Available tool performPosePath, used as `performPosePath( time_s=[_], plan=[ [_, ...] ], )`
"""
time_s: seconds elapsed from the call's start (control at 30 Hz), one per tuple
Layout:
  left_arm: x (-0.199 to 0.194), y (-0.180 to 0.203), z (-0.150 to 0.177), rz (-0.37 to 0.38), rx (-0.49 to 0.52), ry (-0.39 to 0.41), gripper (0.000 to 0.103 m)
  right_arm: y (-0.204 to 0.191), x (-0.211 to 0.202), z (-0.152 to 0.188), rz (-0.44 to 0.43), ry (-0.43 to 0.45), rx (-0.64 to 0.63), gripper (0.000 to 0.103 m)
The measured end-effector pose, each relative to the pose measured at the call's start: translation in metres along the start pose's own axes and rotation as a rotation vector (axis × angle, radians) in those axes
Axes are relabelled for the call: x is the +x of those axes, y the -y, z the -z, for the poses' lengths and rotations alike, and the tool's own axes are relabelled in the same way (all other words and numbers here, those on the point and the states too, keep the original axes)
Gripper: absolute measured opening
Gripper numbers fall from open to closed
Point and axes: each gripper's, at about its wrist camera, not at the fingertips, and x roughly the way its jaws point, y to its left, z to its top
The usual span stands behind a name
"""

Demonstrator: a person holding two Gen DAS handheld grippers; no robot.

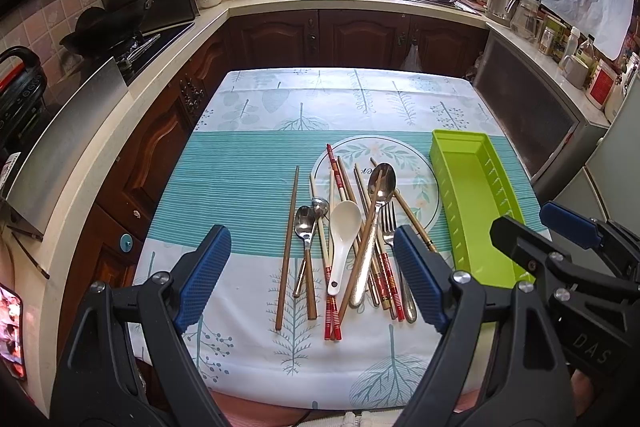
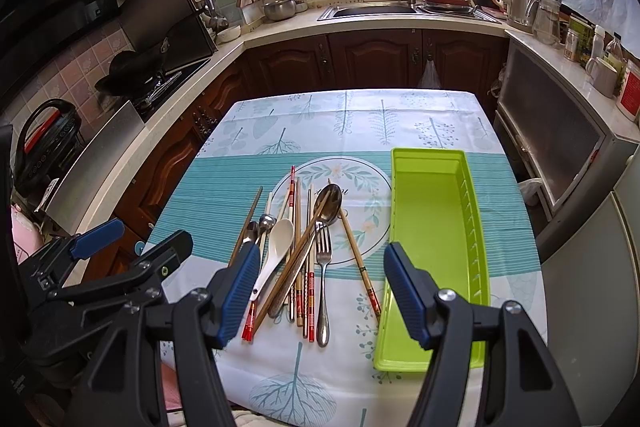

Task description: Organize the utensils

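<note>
I see both grippers, left (image 1: pixel 312 275) and right (image 2: pixel 320 291), fingers wide apart, empty, above utensils (image 1: pixel 352 243) beside the tray (image 2: pixel 432 227).

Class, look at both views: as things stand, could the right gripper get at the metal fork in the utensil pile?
Probably yes. The right gripper is open and hovers above the pile, and the silver metal fork lies near its right edge with nothing across its handle; only a wooden chopstick lies close beside it.
</note>
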Motion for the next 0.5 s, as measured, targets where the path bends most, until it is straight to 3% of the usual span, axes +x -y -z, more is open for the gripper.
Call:
performPosePath(
  time_s=[0.5],
  plan=[
    [0.017,-0.001,0.002,-0.014,0.002,-0.047,0.081,-0.005,0.009,0.001,0.010,-0.026,-0.003,0.065]
  ],
)
